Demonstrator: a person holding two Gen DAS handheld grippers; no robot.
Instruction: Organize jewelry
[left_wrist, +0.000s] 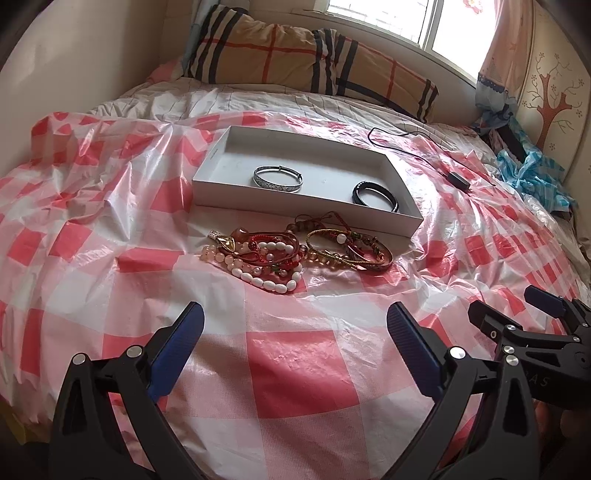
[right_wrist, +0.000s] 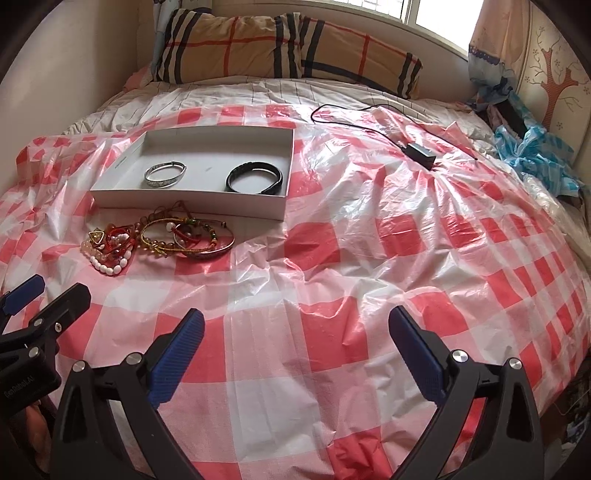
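Lying just in front of the white box (left_wrist: 236, 192), the bracelet pile (left_wrist: 295, 254) touches neither gripper; the left gripper (left_wrist: 295, 332) and right gripper (right_wrist: 295, 332) hover nearer, jaws spread, empty. Inside the box: a silver bangle (left_wrist: 277, 179) and a black bracelet (left_wrist: 376, 195).

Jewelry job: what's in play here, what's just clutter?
In play: white box, silver bangle and black bracelet inside it, loose bracelet pile in front.

Clutter: black charger and cable, plaid pillows, blue plastic bag.

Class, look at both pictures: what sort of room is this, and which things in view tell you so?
Most likely a bedroom: the work is done on a bed under a checked plastic sheet, with a striped pillow at its head and a curtained window behind.
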